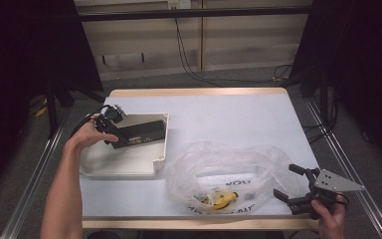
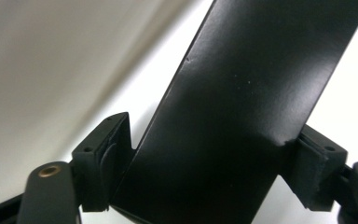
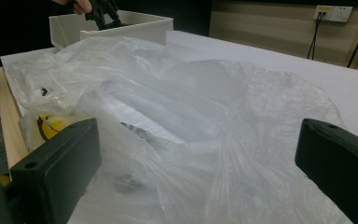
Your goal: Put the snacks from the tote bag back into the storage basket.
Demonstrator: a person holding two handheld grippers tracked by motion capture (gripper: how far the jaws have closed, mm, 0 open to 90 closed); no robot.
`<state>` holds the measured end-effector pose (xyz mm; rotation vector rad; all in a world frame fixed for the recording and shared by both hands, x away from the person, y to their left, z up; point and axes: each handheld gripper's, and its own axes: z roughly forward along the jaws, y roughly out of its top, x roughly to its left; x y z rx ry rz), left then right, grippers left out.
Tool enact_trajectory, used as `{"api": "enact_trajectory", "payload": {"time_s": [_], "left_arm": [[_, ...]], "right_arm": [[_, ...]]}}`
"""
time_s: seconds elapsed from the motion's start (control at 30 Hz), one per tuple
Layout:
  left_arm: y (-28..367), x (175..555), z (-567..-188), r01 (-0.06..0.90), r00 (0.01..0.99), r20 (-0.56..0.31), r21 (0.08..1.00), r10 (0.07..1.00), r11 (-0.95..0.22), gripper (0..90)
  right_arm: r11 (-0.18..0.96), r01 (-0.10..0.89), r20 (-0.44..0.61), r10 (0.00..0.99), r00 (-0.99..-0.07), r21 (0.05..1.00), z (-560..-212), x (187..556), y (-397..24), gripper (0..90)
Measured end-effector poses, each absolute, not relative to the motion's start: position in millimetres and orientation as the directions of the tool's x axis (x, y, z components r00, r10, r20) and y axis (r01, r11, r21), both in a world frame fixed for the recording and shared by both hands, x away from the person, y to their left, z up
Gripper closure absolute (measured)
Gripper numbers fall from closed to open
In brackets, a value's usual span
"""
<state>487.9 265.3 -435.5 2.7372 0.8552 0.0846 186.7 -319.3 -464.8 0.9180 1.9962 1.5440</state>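
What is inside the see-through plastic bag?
Inside the plastic bag lies something yellow with black marks, near its front edge. The crinkled plastic blurs it, so I cannot tell what it is, or whether anything else hides there.

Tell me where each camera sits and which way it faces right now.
High view: above the person's side, looking forward and down on the table; both forearms, left gripper, right gripper.
Left gripper view: rides the left gripper, looking along its jaws at the black box between them.
Right gripper view: rides the right gripper, open jaws facing the plastic bag.
Shared: high and right gripper views both show the bag and the cream tray.
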Motion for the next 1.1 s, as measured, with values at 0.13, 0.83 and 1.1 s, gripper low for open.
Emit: {"api": "enact_trajectory", "payload": {"time_s": [0.13, 0.83, 1.1], "left_arm": [[264.3, 492.8, -437.0, 0.562, 0.817, -0.029, 0.262, 0.576, -0.784, 20.3], [271.7, 478.8, -429.2, 0.601, 0.757, -0.003, 0.393, 0.653, -0.696, 12.1], [283.3, 456.3, -420.6, 0.591, 0.725, 0.020, 0.494, 0.688, -0.638, 16.2]], "right_arm": [[0.137, 0.227, 0.053, 0.739, -0.672, 0.964, -465.0, 186.5, -320.8, 0.0], [0.134, 0.229, 0.054, 0.745, -0.665, 0.964, -465.5, 186.1, -321.7, 0.0], [0.136, 0.224, 0.053, 0.736, -0.675, 0.965, -465.2, 187.7, -319.1, 0.0]]}}
